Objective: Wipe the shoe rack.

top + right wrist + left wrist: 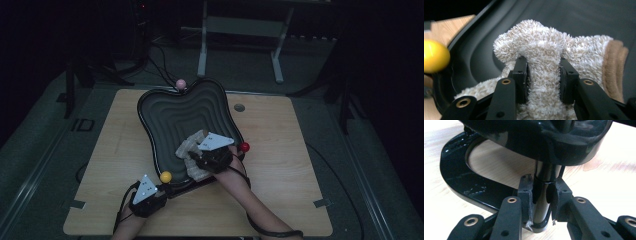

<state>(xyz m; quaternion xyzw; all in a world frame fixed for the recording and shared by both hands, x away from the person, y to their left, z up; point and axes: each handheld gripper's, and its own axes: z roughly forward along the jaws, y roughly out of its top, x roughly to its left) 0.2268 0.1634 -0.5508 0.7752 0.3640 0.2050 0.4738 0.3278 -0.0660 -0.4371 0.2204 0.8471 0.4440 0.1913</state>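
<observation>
The right gripper (543, 80) squeezes a fluffy cloth (554, 50) lying inside the wavy black tray (165, 112) on the worktop (280, 150). The left gripper (541, 200) pinches the tray's black leg (541, 195) to hold it steady. Wiping looks underway; next, rub the cloth along the grooves gently

Wooden surface (280, 165) under everything; grommet hole (239, 107) near its far edge; grey frame legs (202, 50) on the floor beyond; tape marks (322, 203) at my corners.
</observation>
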